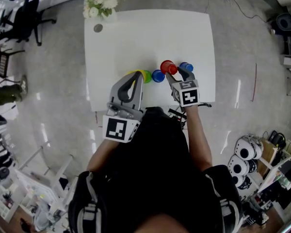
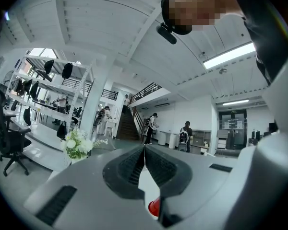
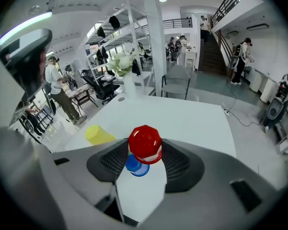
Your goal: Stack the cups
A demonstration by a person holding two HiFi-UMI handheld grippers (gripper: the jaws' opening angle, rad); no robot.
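Observation:
A white table (image 1: 136, 38) carries the cups. My right gripper (image 1: 173, 73) is shut on an upside-down red cup (image 3: 145, 144), held off the table between its pads. Under it a blue cup (image 3: 136, 166) stands on the table, the same blue cup (image 1: 158, 75) that sits left of the red cup (image 1: 168, 66) in the head view. A second blue cup (image 1: 186, 66) sits to the right. A yellow cup (image 3: 100, 134) lies farther left, with a green cup (image 1: 147, 75) beside it. My left gripper (image 1: 137, 76) is held level near them, fingertips together, holding nothing.
A vase of white flowers (image 1: 101, 4) stands at the table's far left corner, with a small grey disc (image 1: 98, 28) near it. Office chairs (image 1: 24, 18) and shelving stand left of the table. Round white equipment (image 1: 242, 157) lies on the floor at the right.

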